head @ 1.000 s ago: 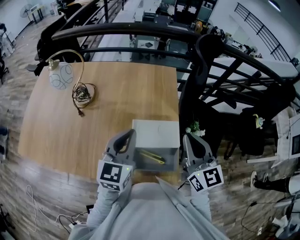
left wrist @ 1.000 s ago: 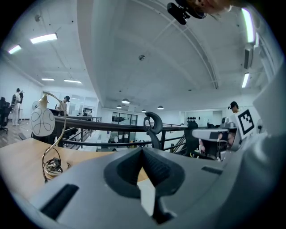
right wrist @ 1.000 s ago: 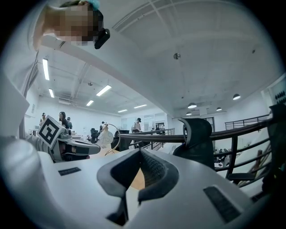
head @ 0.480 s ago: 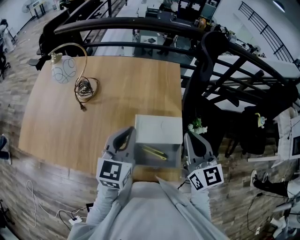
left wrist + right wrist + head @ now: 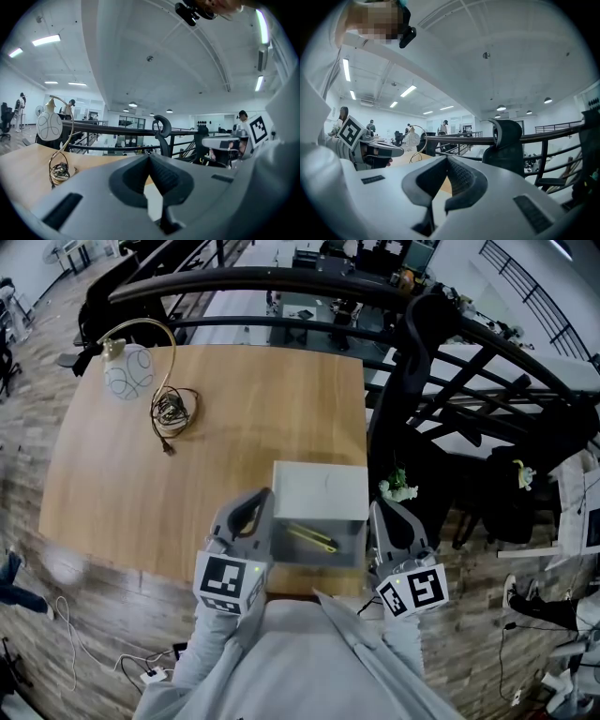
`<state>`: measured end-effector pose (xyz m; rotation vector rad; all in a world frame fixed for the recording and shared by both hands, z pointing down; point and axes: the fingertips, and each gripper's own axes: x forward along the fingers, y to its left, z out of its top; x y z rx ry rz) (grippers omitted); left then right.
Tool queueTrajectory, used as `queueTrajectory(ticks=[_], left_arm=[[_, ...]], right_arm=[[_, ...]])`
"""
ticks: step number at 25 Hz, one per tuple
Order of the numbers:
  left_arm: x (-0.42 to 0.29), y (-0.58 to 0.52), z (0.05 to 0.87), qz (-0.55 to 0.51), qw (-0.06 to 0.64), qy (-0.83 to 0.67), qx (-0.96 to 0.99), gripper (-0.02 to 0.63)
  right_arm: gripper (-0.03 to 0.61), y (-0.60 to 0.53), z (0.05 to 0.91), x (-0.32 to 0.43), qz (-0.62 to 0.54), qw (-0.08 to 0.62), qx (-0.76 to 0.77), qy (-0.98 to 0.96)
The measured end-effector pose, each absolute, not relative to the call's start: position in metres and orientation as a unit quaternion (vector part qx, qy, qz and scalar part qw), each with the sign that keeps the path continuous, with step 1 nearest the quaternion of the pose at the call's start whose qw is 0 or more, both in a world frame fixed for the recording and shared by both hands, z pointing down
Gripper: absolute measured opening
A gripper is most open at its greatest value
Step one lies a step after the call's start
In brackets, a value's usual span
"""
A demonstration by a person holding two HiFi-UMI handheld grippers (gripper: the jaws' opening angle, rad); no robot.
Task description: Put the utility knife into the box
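Table (image 5: 234, 427) edge: utility knife (image 5: 311, 538) in box (image 5: 319, 488) between closed left tool (image 5: 251, 510), right tool (image 5: 382, 517).

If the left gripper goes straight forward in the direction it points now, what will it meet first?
Probably the left edge of the grey box, which stands just right of the shut left gripper. If it slips past, only bare table lies ahead. Depth is hard to judge.

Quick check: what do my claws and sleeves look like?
The left claw and right claw are grey rounded shells with dark ribbed pads. Each carries a cube with black-and-white square markers. The sleeves are light grey.
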<state>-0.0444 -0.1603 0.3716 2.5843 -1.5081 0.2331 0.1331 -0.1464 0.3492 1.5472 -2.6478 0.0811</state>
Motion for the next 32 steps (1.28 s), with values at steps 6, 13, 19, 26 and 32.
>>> queueTrajectory(ticks=[6,13,19,26,32], left_arm=[[-0.045,-0.157,0.372,0.079,0.071,-0.502,0.858,0.018],[-0.044,-0.154,0.373,0.08,0.07,-0.503,0.857,0.018],[-0.043,-0.153,0.374,0.08,0.072,-0.503,0.857,0.018],[-0.04,-0.153,0.375,0.082,0.073,-0.502,0.858,0.018],[-0.039,-0.155,0.38,0.084,0.074,-0.503,0.857,0.018]], right_arm=[[0.017,-0.144,0.352,0.132,0.03,0.04,0.503,-0.863],[0.017,-0.14,0.358,0.132,0.036,0.045,0.503,-0.863],[0.017,-0.139,0.358,0.133,0.037,0.047,0.502,-0.863],[0.017,-0.139,0.36,0.135,0.04,0.05,0.499,-0.864],[0.017,-0.139,0.364,0.134,0.044,0.051,0.495,-0.867]])
